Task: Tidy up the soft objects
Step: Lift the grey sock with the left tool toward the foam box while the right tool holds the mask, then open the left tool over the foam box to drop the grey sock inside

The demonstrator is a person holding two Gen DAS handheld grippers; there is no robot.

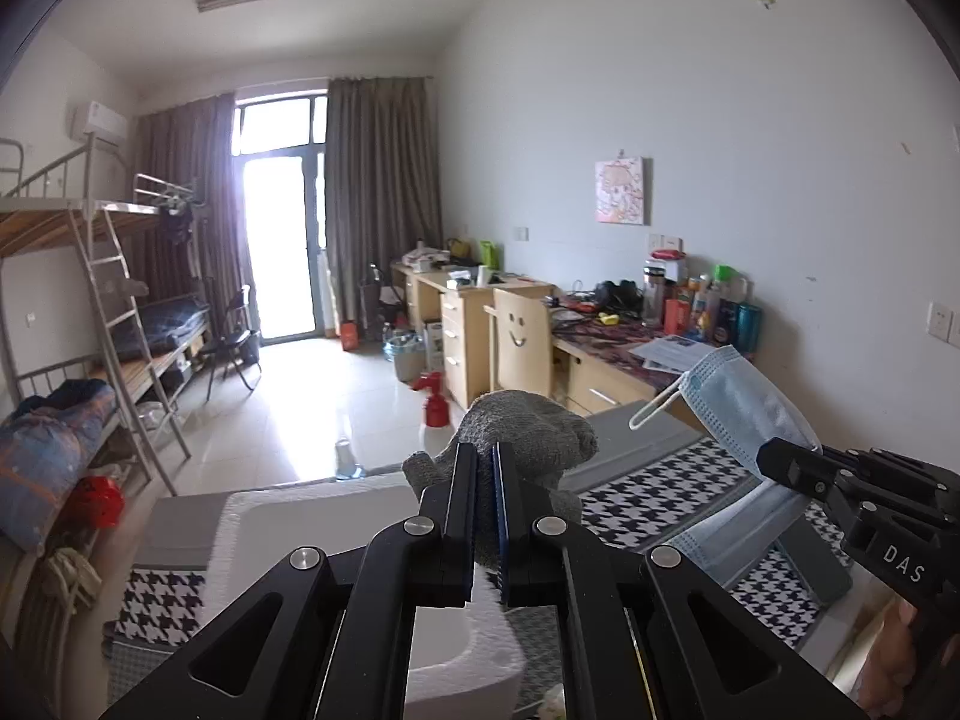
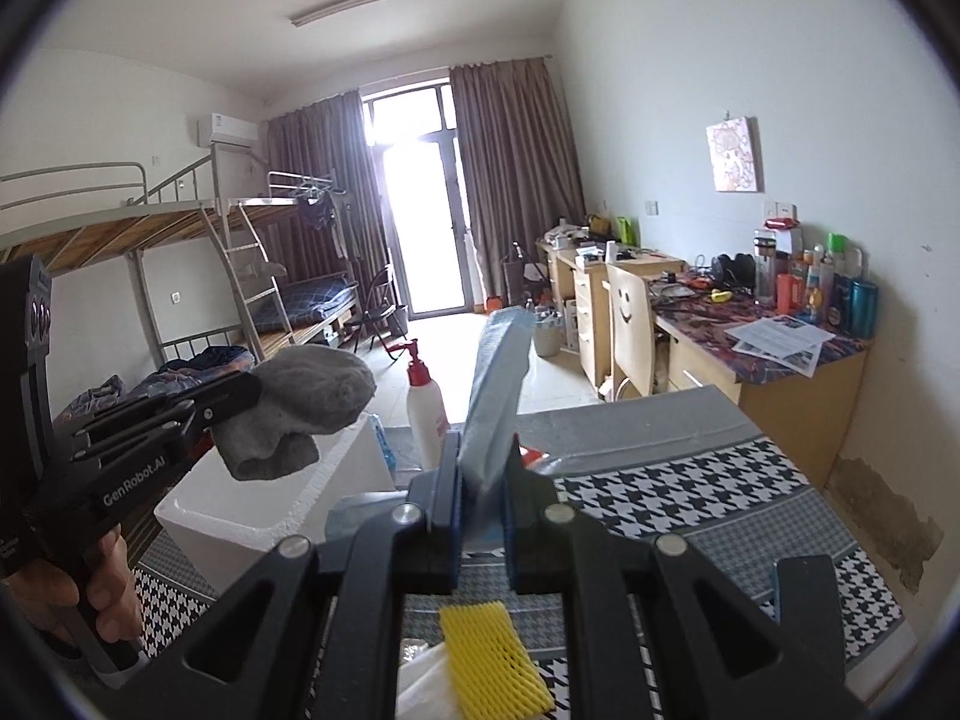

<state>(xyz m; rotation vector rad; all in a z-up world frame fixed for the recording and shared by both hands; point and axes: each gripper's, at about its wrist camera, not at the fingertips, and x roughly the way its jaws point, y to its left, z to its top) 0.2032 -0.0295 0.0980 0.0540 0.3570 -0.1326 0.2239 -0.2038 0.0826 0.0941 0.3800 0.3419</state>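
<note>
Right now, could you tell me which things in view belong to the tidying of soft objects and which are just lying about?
Belonging to the job:
- grey sock, held in the left gripper
- blue face mask, held in the right gripper
- white foam box
- yellow foam net

Just lying about:
- pump bottle
- papers on the desk
- smiley chair

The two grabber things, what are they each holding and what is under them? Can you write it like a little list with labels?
left gripper: fingers shut on the grey sock, lifted in the air
right gripper: fingers shut on the blue face mask, also lifted
below the sock: white foam box, open at the top
table cover: black-and-white houndstooth cloth
also on the table: yellow foam net, pump bottle
</note>
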